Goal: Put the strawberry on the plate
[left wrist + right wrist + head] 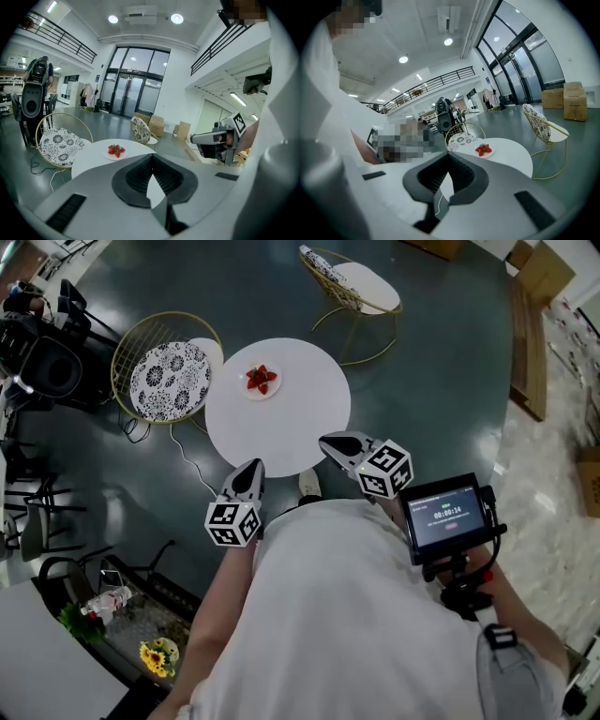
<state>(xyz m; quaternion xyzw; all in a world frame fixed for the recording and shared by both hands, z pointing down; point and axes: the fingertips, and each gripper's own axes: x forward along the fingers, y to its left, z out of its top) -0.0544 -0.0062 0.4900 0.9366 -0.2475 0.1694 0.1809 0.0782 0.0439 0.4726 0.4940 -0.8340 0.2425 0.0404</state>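
Left gripper (pixel 252 467) and right gripper (pixel 327 440), jaws together, hover beside round white table (pixel 291 423) on dark floor (pixel 431 381).

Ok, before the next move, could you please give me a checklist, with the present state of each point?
1. Strawberries on the plate: ok, all lie on it.
2. Stray fruit on the table: ok, none; only the plate stands there.
3. Left gripper empty: ok, jaws together, nothing between.
4. Right gripper empty: ok, jaws together, nothing between.
5. Grippers clear of the plate: ok, both are near the person's body, short of the plate.
6. Number of strawberries: cannot tell, too small.
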